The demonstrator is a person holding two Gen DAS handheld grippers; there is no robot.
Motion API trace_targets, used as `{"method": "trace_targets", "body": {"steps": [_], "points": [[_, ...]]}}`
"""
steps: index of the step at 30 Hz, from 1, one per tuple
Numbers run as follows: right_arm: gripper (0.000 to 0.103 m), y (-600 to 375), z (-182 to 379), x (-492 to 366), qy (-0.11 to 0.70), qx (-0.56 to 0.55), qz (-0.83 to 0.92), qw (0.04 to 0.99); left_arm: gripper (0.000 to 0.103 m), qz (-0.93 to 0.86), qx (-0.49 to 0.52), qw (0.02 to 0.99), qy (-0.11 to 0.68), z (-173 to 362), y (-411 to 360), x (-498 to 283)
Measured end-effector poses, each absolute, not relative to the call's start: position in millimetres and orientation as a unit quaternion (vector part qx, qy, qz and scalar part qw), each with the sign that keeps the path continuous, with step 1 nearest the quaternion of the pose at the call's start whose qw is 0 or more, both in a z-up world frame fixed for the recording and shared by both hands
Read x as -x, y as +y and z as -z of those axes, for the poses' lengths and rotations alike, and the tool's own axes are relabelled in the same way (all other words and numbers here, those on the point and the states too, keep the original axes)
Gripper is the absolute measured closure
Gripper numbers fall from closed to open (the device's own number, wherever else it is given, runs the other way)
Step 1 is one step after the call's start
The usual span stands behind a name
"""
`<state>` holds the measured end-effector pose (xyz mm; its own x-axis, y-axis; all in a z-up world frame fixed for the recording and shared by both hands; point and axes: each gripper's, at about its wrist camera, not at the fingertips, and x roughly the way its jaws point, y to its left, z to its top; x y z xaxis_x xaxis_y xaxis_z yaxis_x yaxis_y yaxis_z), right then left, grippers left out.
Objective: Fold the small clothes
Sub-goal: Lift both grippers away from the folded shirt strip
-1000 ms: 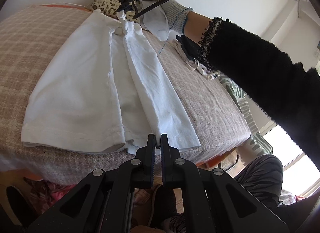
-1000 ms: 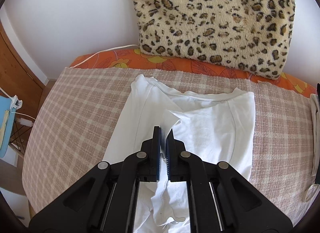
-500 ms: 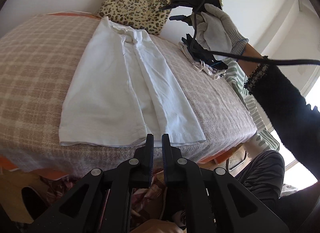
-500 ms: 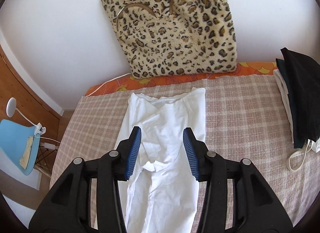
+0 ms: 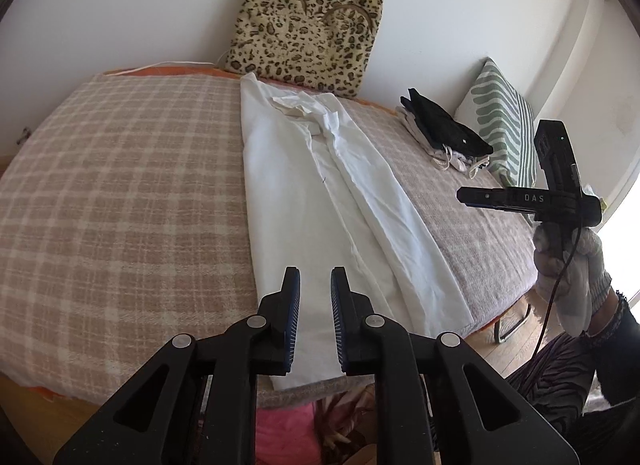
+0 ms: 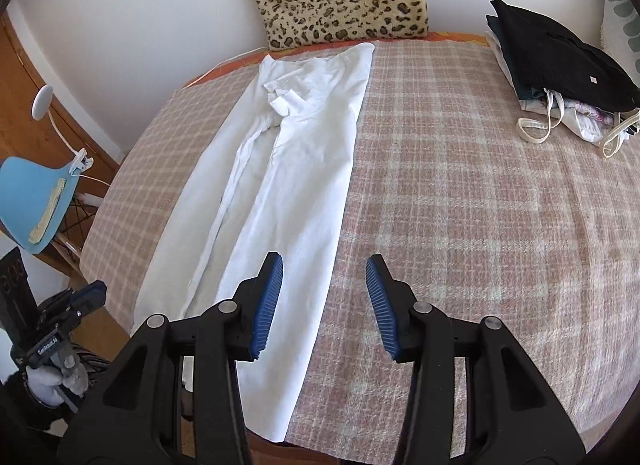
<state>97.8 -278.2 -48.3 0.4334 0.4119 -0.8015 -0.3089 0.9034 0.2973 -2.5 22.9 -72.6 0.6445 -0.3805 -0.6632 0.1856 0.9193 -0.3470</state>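
White garment (image 5: 320, 193) lies lengthwise down the centre of the frame on the checked bed (image 5: 120, 193), both sides folded inward to form a narrow strip, presumably ready for crosswise folds. Left claw (image 5: 315, 321), opening slightly, holds nothing above the near hem. Right claw (image 6: 324, 305) stands half open, empty. No containers appear; folded clothes (image 6: 560, 65) are stacked upper right.

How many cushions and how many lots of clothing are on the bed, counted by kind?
Cushions: 2, the leopard-print cushion and the green striped cushion
White T-shirt laid out in a long strip: 1
Stack of folded clothes, dark on top: 1
Total: 4
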Motion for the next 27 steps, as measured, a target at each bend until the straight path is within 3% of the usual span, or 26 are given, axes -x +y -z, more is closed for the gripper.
{"method": "trace_targets", "body": {"steps": [7,11,20,22,27], "points": [[0.057,-222,65,-38,0.489,0.009,-0.286,0.824,0.089,0.177,0.084,0.894,0.403,68,18,-25],[0.057,-221,77,-24,0.482,0.051,-0.239,0.842,0.088,0.173,0.094,0.884,0.424,81,26,-23],[0.057,-283,114,-22,0.547,-0.064,-0.211,0.808,0.088,0.173,0.163,0.847,0.476,107,48,12],[0.057,-287,114,-20,0.541,-0.077,-0.214,0.810,0.081,0.174,0.165,0.842,0.484,111,47,16],[0.057,-280,115,-17,0.541,-0.090,-0.237,0.802,0.080,0.172,0.164,0.830,0.505,125,40,20]]}}
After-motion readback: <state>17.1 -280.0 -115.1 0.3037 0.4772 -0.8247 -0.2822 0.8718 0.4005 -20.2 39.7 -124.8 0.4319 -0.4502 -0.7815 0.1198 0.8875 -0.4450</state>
